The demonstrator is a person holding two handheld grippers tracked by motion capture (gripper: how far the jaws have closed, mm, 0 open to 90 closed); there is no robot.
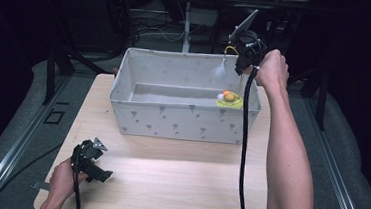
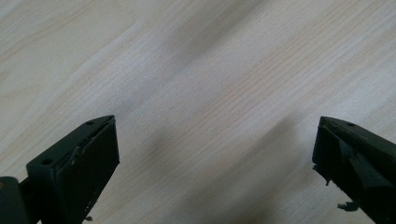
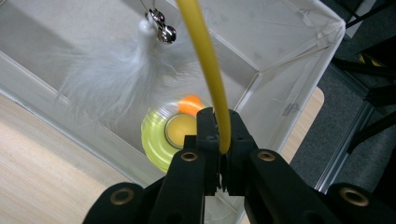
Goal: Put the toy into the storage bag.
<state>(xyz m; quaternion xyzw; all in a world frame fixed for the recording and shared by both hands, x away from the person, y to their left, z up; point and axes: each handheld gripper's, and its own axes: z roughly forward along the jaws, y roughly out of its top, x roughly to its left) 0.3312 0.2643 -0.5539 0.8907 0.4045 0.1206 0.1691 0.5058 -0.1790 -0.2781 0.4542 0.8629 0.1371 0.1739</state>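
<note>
We see the right claw (image 1: 240, 68) held above the far right corner of a grey fabric box (image 1: 182, 123) that sits on the far half of the worktop (image 1: 167, 178). In the right gripper view its two black jaws are pressed together on a thin yellow wand (image 3: 205, 56), which rises from between them and runs up out of the top of that picture. Near the top of that view hangs a white feather tuft (image 3: 112, 70) with small silver bells (image 3: 161, 28) at its head, just beside the wand. Below the claw, on the floor of the box in its right corner, lies a yellow-green round toy (image 3: 156, 137) with a yellow ball (image 3: 180, 129) at its middle and an orange ball (image 3: 189, 105) touching it on the far side. From above, the same toy shows as a yellow patch against the right wall of the box, with the feathers hanging above it inside the box.

The left claw (image 1: 94, 150) rests low over the near left part of the worktop, well apart from the box. In the left gripper view its jaws stand wide apart with bare pale wood between them and nothing held. A black cable (image 1: 243, 154) trails down from the right claw along the person's forearm.
</note>
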